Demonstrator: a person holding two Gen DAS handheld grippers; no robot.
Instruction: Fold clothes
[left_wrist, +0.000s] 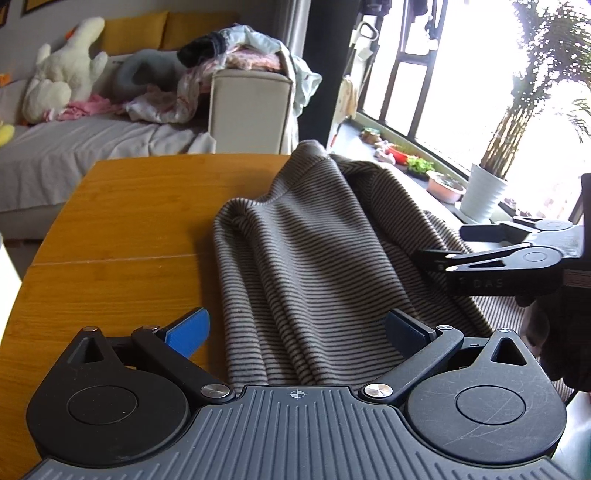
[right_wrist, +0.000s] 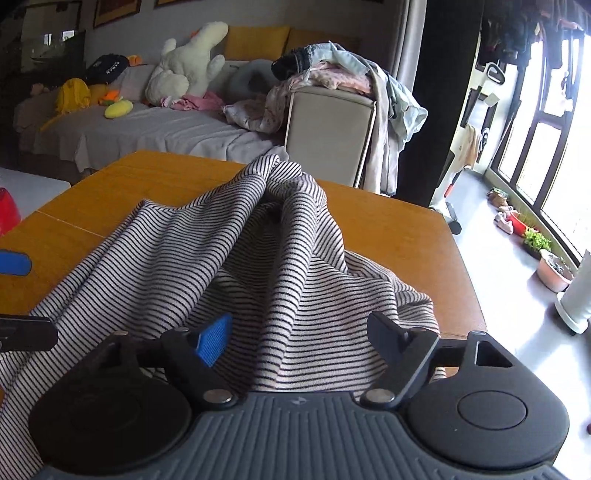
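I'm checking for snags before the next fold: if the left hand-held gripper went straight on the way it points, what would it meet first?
Most likely the bunched striped garment, which already lies between the open fingers of the left hand-held gripper; the wooden table lies beneath it.

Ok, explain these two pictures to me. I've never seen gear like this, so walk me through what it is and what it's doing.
There is no robot here. A person holds a two-finger gripper in each hand, and each gripper carries a wide-angle camera looking forward along its fingers. One picture comes from the left gripper, the other from the right gripper; the black and grey shapes along the bottom are the tools themselves.

A striped garment lies bunched on a wooden table. Both grippers stand open with folds of the cloth between their fingers, and neither is pinching it. In the left view the right gripper shows at the right edge.

Behind are a sofa with a white plush toy, a pile of clothes, and a window.
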